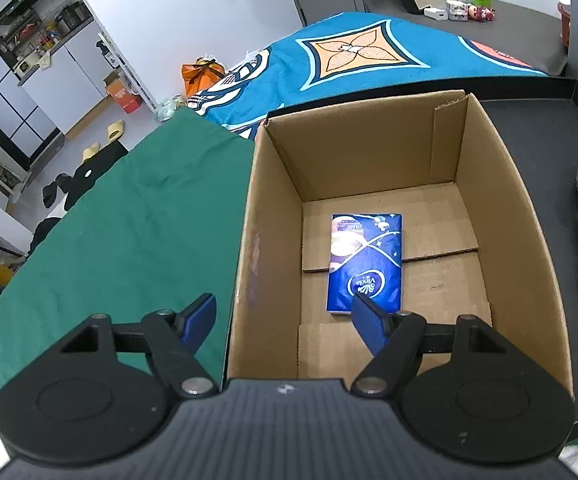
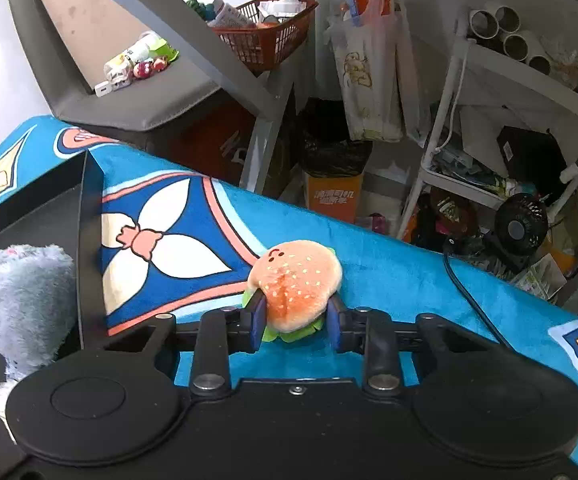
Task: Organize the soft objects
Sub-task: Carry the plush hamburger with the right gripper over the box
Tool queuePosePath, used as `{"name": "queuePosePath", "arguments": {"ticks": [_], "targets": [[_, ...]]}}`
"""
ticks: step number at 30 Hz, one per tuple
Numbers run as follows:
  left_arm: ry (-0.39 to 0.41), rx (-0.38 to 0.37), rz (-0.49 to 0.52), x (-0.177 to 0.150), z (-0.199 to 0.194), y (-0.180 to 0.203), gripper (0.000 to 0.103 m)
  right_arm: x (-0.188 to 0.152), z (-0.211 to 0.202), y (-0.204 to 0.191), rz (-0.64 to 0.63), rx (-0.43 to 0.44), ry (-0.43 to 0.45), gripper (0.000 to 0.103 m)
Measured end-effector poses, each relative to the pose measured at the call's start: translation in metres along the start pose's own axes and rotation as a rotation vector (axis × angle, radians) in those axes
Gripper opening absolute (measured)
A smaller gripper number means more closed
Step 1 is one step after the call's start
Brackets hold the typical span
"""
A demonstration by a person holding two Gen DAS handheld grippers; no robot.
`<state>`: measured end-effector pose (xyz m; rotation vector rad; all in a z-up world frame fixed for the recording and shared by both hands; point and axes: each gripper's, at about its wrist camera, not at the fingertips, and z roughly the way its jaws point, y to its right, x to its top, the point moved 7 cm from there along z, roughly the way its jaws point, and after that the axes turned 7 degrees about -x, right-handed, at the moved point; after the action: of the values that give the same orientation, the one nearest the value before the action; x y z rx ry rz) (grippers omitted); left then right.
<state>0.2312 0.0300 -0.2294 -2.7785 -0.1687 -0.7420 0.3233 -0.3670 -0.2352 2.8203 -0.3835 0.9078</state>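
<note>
A plush burger (image 2: 295, 286) is clamped between the two blue pads of the right hand-held gripper (image 2: 296, 322), its sesame bun facing up and its green felt lettuce showing below the pads. It is held just above the blue patterned cloth (image 2: 389, 276) that covers the bench. To the left of it, a grey plush toy (image 2: 21, 300) is seen inside a black tray (image 2: 83, 208), against the tray's right wall.

In the left wrist view, a blue tissue pack (image 1: 365, 260) lies flat on the floor of an open cardboard box (image 1: 273, 200), near the middle and towards the near side. The left hand-held gripper (image 1: 285, 316) is held above the box's near left corner with its fingers spread wide apart and nothing between them; one blue pad (image 1: 199, 316) is seen over the green cloth (image 1: 129, 220) outside the box, the other over the near end of the tissue pack. The box stands in the black tray, and the grey plush toy is glimpsed at the far right edge of this view, beside the box. The blue patterned cloth is spread beyond the box.
</note>
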Motion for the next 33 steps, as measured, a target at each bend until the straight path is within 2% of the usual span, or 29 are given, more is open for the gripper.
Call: {"name": "queuePosePath", "arguments": {"ticks": [13, 27, 33], "targets": [[0.038, -0.062, -0.028, -0.001, -0.006, -0.007, 0.073, 0.009, -0.050, -0.028, 0.003, 0.091, 0.031, 0.030], [0.096, -0.136, -0.072, -0.005, -0.017, -0.025, 0.070, 0.007, -0.106, -0.091, -0.155, 0.233, 0.083, 0.030], [0.112, -0.176, -0.093, -0.009, -0.020, -0.030, 0.062, 0.003, -0.124, -0.115, -0.215, 0.276, 0.102, 0.030]]}}
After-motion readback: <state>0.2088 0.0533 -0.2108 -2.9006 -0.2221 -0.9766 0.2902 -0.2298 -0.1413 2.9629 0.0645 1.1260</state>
